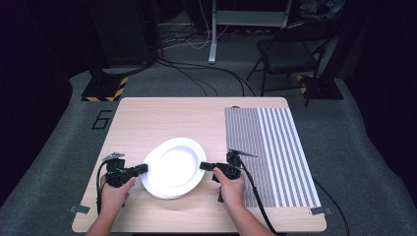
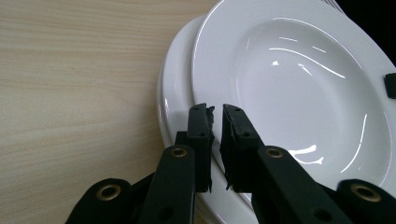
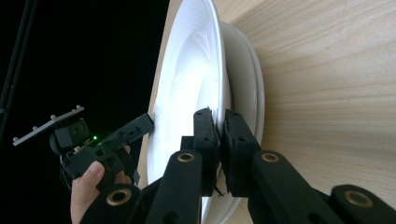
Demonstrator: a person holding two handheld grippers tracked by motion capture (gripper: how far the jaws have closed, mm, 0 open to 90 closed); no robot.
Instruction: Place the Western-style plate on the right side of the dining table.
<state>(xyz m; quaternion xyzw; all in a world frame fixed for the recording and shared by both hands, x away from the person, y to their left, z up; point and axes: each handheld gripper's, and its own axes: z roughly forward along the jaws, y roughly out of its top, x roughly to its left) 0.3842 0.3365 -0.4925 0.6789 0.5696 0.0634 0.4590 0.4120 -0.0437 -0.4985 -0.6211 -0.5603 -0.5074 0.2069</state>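
A stack of white plates (image 1: 153, 186) lies at the middle of the wooden table (image 1: 147, 118). The top plate (image 1: 174, 162) sits shifted a little to the far right of the ones under it. My left gripper (image 1: 143, 168) is shut on its left rim, and my right gripper (image 1: 204, 166) is shut on its right rim. In the left gripper view the jaws (image 2: 217, 112) pinch the top plate (image 2: 303, 93) just above the lower plate (image 2: 175, 93). In the right gripper view the jaws (image 3: 219, 114) clamp the top plate (image 3: 187, 84), and the left gripper (image 3: 144, 122) bites the opposite rim.
A grey-and-white striped mat (image 1: 275, 147) covers the right part of the table, right next to my right hand. Beyond the far edge stand a folding chair (image 1: 290, 49) and a black stand base with hazard tape (image 1: 103, 91) on the grey floor.
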